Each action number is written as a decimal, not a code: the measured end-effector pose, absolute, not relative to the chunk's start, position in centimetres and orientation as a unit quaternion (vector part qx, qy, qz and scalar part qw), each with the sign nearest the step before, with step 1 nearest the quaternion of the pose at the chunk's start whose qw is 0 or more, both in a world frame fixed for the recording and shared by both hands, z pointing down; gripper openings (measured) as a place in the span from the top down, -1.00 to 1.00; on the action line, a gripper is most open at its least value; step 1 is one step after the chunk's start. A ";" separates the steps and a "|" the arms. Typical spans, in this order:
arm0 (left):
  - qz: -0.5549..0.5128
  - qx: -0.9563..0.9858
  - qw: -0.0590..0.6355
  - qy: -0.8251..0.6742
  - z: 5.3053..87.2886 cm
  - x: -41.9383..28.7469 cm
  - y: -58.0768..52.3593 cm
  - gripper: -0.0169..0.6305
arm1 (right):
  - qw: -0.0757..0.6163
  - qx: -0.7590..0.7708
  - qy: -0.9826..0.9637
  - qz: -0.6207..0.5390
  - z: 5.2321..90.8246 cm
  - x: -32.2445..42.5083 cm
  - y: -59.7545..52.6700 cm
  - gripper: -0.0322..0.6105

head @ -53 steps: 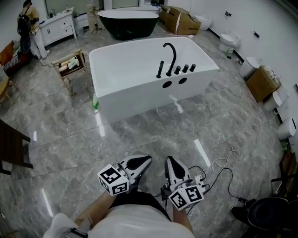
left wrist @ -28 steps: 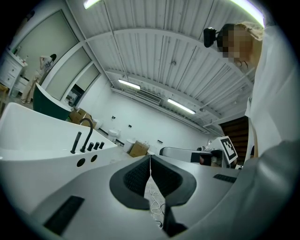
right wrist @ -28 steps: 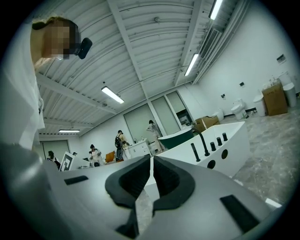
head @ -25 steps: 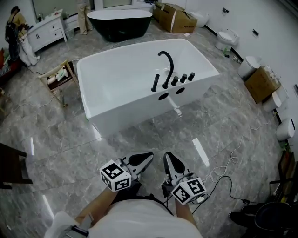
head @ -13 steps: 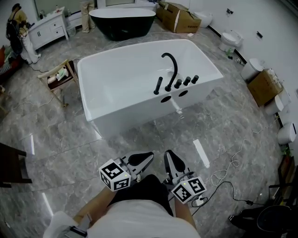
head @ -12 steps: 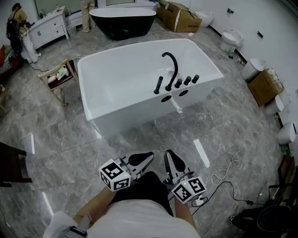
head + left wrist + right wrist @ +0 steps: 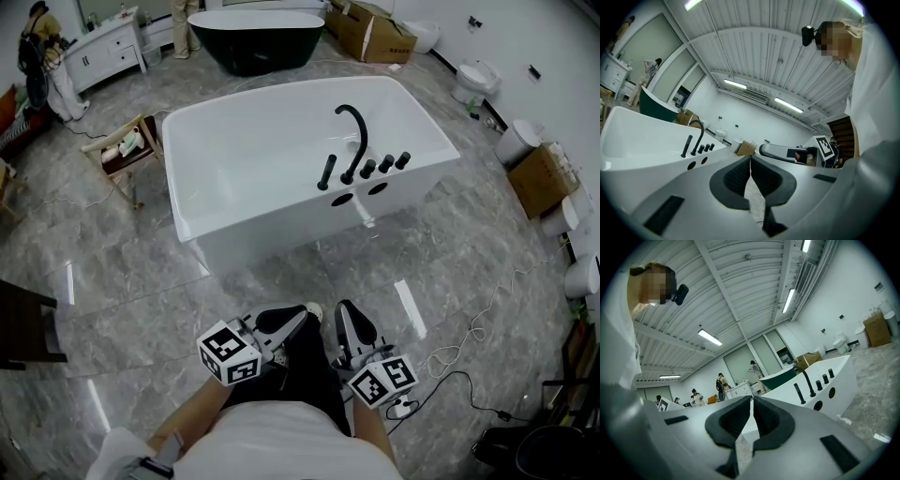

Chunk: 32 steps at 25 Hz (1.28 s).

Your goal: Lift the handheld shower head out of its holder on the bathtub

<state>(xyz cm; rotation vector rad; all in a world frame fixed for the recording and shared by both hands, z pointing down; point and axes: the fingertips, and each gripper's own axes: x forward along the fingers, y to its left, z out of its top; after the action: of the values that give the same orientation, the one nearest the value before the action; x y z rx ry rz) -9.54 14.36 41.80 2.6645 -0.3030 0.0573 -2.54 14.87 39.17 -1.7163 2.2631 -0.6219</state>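
Observation:
The white bathtub [image 7: 281,220] stands mid-floor ahead of me. On its near rim the black handheld shower head [image 7: 326,172] stands upright in its holder. To its right are the arched black spout [image 7: 354,139] and three black knobs [image 7: 385,164]. My left gripper [image 7: 303,315] and right gripper [image 7: 340,307] hang low in the head view, side by side, well short of the tub. Both are shut with nothing between the jaws. The left gripper view shows the shower head [image 7: 686,146] far off beyond the shut left gripper [image 7: 750,161]. The right gripper view shows the shower head [image 7: 798,393] past the right gripper [image 7: 752,404].
A black bathtub [image 7: 258,36] and cardboard boxes [image 7: 375,33] stand at the back. Toilets [image 7: 478,80] and another box [image 7: 539,176] line the right wall. A wooden stool [image 7: 127,152] stands left of the tub. Cables [image 7: 459,352] lie on the grey marble floor at right. People stand at the far left.
The bathtub has drawn slightly nearer and lower in the head view as I walk toward it. A dark trouser leg now shows between the grippers, which keep their pose and stay shut.

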 end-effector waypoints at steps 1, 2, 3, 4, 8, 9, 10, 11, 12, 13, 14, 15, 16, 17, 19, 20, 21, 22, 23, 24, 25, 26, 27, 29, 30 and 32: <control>0.021 0.968 0.224 -0.110 41.8 -9.4 14.1 0.91 | 0.117 -0.586 0.774 -0.209 39.1 -2.4 14.5 0.84; 0.023 0.969 0.219 -0.109 41.8 -9.3 13.8 0.91 | 0.118 -0.586 0.775 -0.205 38.9 -2.3 14.2 0.84; 0.025 0.970 0.215 -0.108 41.8 -9.2 13.5 0.91 | 0.118 -0.585 0.776 -0.202 38.8 -2.2 13.8 0.84; 0.028 0.971 0.211 -0.109 41.8 -9.0 13.1 0.91 | 0.118 -0.585 0.777 -0.200 38.7 -2.1 13.4 0.84; 0.029 0.969 0.217 -0.118 42.3 -8.1 11.3 0.91 | 0.116 -0.580 0.781 -0.200 38.9 -1.5 11.7 0.84; 0.028 0.968 0.218 -0.118 42.3 -7.7 10.9 0.91 | 0.116 -0.578 0.783 -0.201 38.9 -1.2 11.3 0.84; 0.028 0.969 0.216 -0.117 42.2 -7.2 10.5 0.91 | 0.117 -0.576 0.784 -0.200 38.9 -0.8 10.8 0.84; 0.027 0.969 0.214 -0.117 42.2 -6.7 9.9 0.91 | 0.117 -0.575 0.785 -0.199 38.8 -0.4 10.3 0.84; 0.026 0.970 0.212 -0.118 42.1 -6.2 9.3 0.91 | 0.117 -0.575 0.786 -0.197 38.8 0.1 9.7 0.84; 0.024 0.970 0.211 -0.119 42.0 -5.8 8.6 0.91 | 0.118 -0.574 0.786 -0.196 38.7 0.5 9.0 0.84; 0.022 0.970 0.211 -0.121 41.8 -5.4 8.0 0.91 | 0.118 -0.574 0.786 -0.196 38.7 0.9 8.4 0.84; 0.020 0.969 0.211 -0.123 41.7 -5.2 7.3 0.91 | 0.118 -0.573 0.787 -0.196 38.6 1.2 7.7 0.84; 0.019 0.969 0.212 -0.125 41.7 -5.0 6.6 0.91 | 0.118 -0.573 0.787 -0.196 38.5 1.4 7.0 0.84; 0.019 0.969 0.213 -0.127 41.7 -4.8 6.0 0.91 | 0.118 -0.572 0.788 -0.195 38.4 1.6 6.4 0.84; 0.022 0.968 0.213 -0.131 41.8 -4.3 4.8 0.91 | 0.117 -0.569 0.791 -0.193 38.2 2.1 5.1 0.84; 0.023 0.968 0.213 -0.134 41.8 -4.1 4.2 0.91 | 0.116 -0.568 0.792 -0.192 38.1 2.4 4.5 0.84; 0.023 0.967 0.213 -0.136 41.8 -3.8 3.6 0.91 | 0.116 -0.567 0.792 -0.192 38.1 2.6 3.9 0.84; 0.023 0.967 0.213 -0.138 41.8 -3.5 3.1 0.91 | 0.115 -0.566 0.793 -0.192 38.1 2.9 3.4 0.84; 0.023 0.967 0.213 -0.140 41.9 -3.3 2.5 0.91 | 0.114 -0.565 0.794 -0.193 38.3 3.2 2.9 0.84; 0.023 0.966 0.213 -0.142 41.9 -3.0 2.0 0.91 | 0.114 -0.564 0.794 -0.193 38.4 3.4 2.3 0.84; 0.023 0.966 0.213 -0.143 41.9 -2.8 1.5 0.91 | 0.114 -0.564 0.795 -0.193 38.5 3.6 1.8 0.84; 0.023 0.966 0.212 -0.144 41.8 -2.5 1.0 0.91 | 0.114 -0.564 0.795 -0.192 38.4 3.9 1.3 0.84; 0.024 0.966 0.211 -0.145 41.8 -2.2 0.5 0.91 | 0.115 -0.564 0.796 -0.189 38.3 4.2 0.7 0.84; 0.027 0.966 0.211 -0.146 41.9 -1.5 -0.6 0.91 | 0.117 -0.568 0.794 -0.182 38.1 5.0 -0.4 0.84; 0.028 0.966 0.211 -0.147 42.0 -1.1 -1.1 0.91 | 0.116 -0.572 0.792 -0.178 38.0 5.4 -0.9 0.84; 0.030 0.966 0.211 -0.148 41.9 -0.1 -2.2 0.91 | 0.110 -0.581 0.788 -0.171 37.8 6.5 -1.9 0.84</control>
<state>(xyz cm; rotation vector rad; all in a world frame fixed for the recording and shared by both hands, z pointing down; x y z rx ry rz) -0.15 -2.15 41.91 2.6848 -0.4105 0.0839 6.48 -1.91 37.84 -1.7074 2.3152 -0.5036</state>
